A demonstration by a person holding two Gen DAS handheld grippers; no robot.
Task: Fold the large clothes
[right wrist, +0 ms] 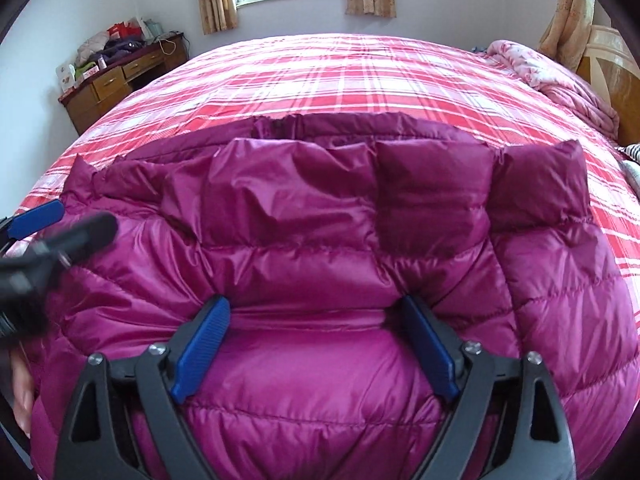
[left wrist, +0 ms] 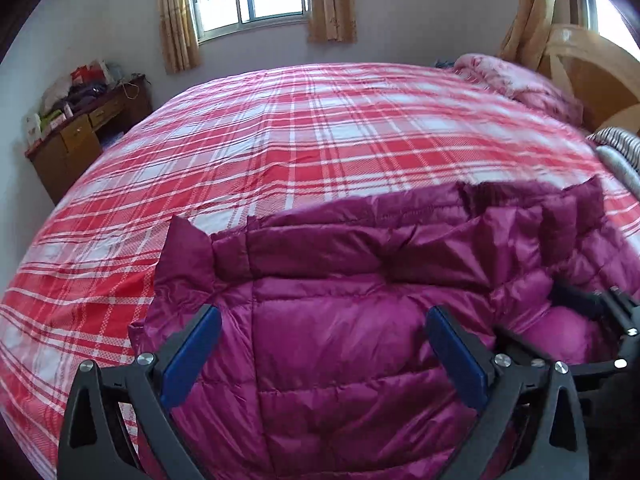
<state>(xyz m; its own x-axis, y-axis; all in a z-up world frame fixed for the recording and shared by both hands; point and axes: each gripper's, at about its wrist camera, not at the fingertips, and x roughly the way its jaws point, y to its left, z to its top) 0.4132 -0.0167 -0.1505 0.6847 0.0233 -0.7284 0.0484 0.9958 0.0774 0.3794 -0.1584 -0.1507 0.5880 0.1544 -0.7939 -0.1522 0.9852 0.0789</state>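
A magenta quilted down jacket (left wrist: 340,320) lies on the red plaid bed near its front edge; it fills the lower half of the right wrist view (right wrist: 320,232). My left gripper (left wrist: 324,316) is open over the jacket's left part, jaws wide apart, nothing between them. My right gripper (right wrist: 316,308) is open, its blue pads (right wrist: 204,344) resting against a puffy fold of the jacket without closing on it. The right gripper also shows at the right edge of the left wrist view (left wrist: 600,312). The left gripper's pad shows at the left edge of the right wrist view (right wrist: 36,216).
The red and white plaid bedspread (left wrist: 300,136) covers a large bed. A pink quilt (left wrist: 524,80) lies bunched by the wooden headboard (left wrist: 592,68) at right. A cluttered wooden desk (left wrist: 80,124) stands at the left wall. Striped cloth (left wrist: 624,144) lies at the right edge.
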